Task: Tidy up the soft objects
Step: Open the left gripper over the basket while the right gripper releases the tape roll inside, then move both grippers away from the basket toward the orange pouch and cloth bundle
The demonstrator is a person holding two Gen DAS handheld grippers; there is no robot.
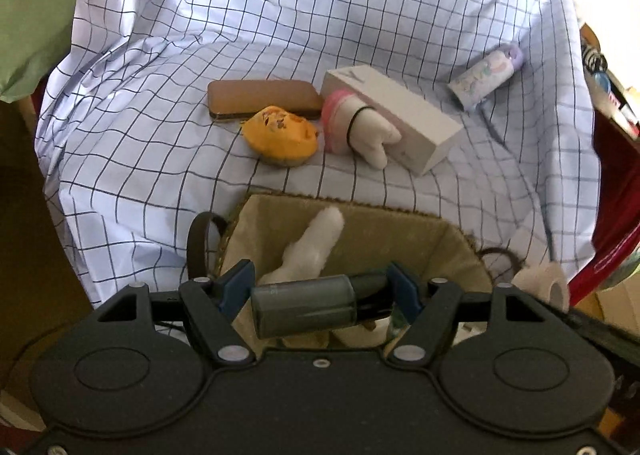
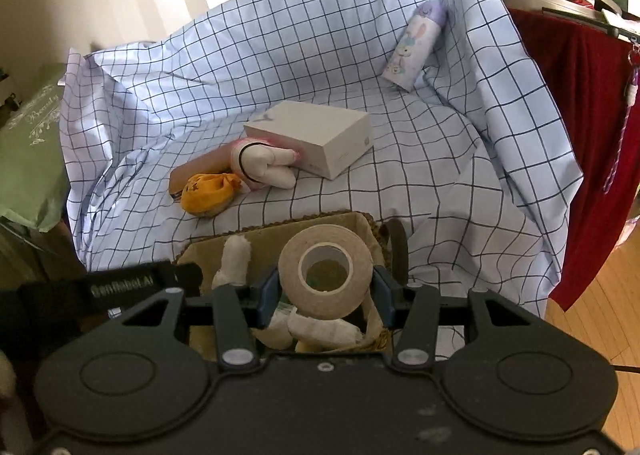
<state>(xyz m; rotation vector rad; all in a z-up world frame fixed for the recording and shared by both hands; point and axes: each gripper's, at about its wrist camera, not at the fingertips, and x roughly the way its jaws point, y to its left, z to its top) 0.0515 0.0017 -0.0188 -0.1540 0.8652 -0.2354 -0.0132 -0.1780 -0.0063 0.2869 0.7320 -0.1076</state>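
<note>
Checked sheet (image 1: 280, 27): draping over the worktop and carrying everything; soft, and likely to wrinkle under anything dragged across it.

Basket (image 2: 362, 225): sitting at the near edge, fabric-lined with dark loop handles; already holding a white plush piece and other pale soft items, so it is serving as the collecting place.

White box (image 1: 404, 111): lying behind the loose toys; rigid, and by my reading not one of the soft things.

Brown case (image 1: 264, 97): lying flat, touching the orange pouch from behind; looking stiff.

White and pink plush (image 1: 360, 127): leaning against the white box, a black band circling it; light and squashy, best pinched across the thick middle rather than the floppy legs.

Orange pouch (image 1: 282, 135): resting just beside the plush; soft and light, probably collapsing under pressure, so the bulging crown is the place to take it.

Printed tube (image 2: 416, 51): lying far back by the raised fold of sheet, well apart from the rest.

Left tongs (image 1: 320, 301): pinching a dark grey bottle (image 1: 304, 309) end to end over the basket; smooth and hard, liable to slip.

Right tongs (image 2: 326, 291): pinching a tape roll (image 2: 326, 269) across its flat sides over the basket; light, firm, holding steadily.
</note>
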